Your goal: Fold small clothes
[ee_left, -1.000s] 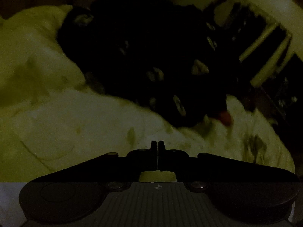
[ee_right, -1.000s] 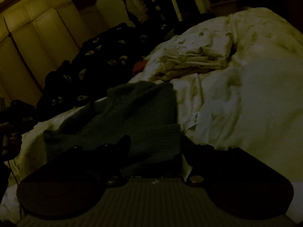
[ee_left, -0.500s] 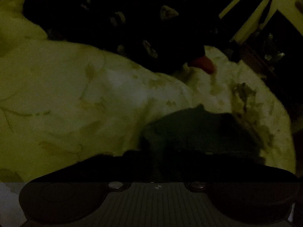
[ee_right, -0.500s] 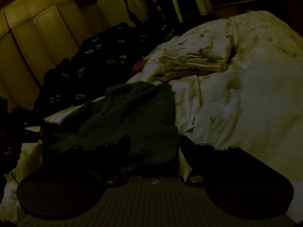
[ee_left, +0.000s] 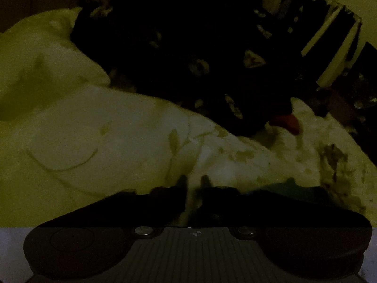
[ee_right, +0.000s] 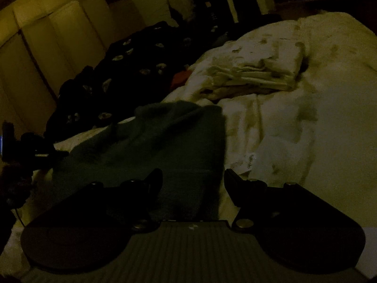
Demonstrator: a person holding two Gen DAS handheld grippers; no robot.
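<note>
Very dark room, bed with a pale floral duvet. Task item is a dark green cloth, lying mostly flat on the duvet towards the near-left part of the bed in the right wrist view, far end rumpled. The right tongs are apart and straddle the cloth's near end: left finger over the fabric, right finger just off its right edge, no clear pinch. The left tongs have just been opening; there is a narrow gap with bare duvet showing in it and nothing held. A sliver of the green cloth sits just right of them at the lower edge of the left wrist view. A black patterned garment is heaped along the bed's far-left edge, well beyond the green cloth, with a small red item touching its right end. A folded pale stack sits further back towards the far right, apart from the cloth. Pale wardrobe doors stand behind the left edge of the bed. Nothing lies on top of the green cloth.
</note>
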